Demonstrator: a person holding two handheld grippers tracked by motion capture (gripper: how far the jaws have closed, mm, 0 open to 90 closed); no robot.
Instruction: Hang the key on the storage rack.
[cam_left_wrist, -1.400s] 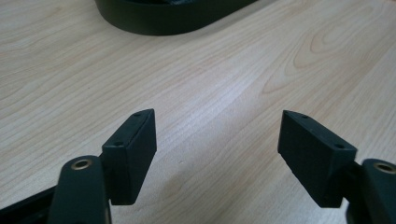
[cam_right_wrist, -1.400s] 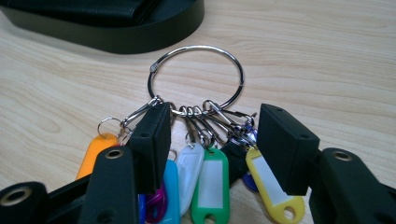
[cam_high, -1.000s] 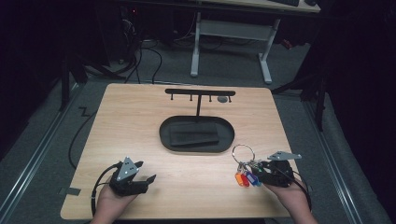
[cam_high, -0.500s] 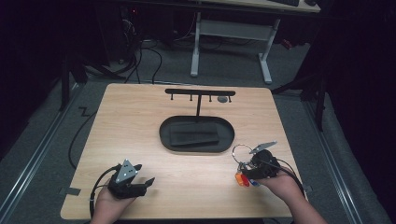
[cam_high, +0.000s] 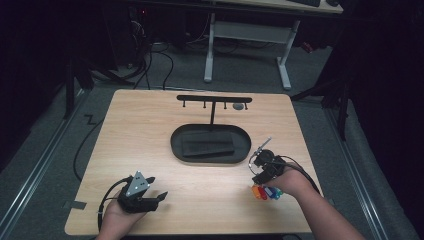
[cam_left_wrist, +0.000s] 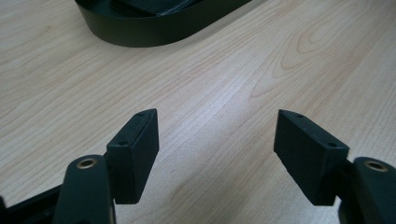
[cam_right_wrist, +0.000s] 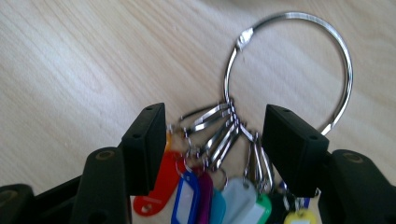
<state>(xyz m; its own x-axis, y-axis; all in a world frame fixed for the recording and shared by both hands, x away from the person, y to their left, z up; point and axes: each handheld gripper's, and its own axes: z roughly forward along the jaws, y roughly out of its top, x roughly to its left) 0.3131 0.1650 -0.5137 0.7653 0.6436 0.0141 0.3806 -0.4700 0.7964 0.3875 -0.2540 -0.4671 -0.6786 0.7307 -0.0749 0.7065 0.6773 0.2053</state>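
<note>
The right gripper (cam_right_wrist: 212, 140) hangs over the key-tag bunch (cam_right_wrist: 215, 196) on the table's near right, jaws spread either side of the small clips. The large steel ring (cam_right_wrist: 289, 70) lies flat beyond them, and the left gripper (cam_left_wrist: 215, 149), spread and empty, is well apart

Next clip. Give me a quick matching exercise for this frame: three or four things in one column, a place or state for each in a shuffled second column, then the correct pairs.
Things:
1. left gripper
2. right gripper
3. oval black tray
4. hook rack

Places or states:
A. stands at the table's far edge, behind the tray
B. open over bare wood, nothing between the jaws
C. lies mid-table, holding a dark flat item
D. open, jaws either side of the key ring's clips and coloured tags

Pairs: 1-B, 2-D, 3-C, 4-A
</note>
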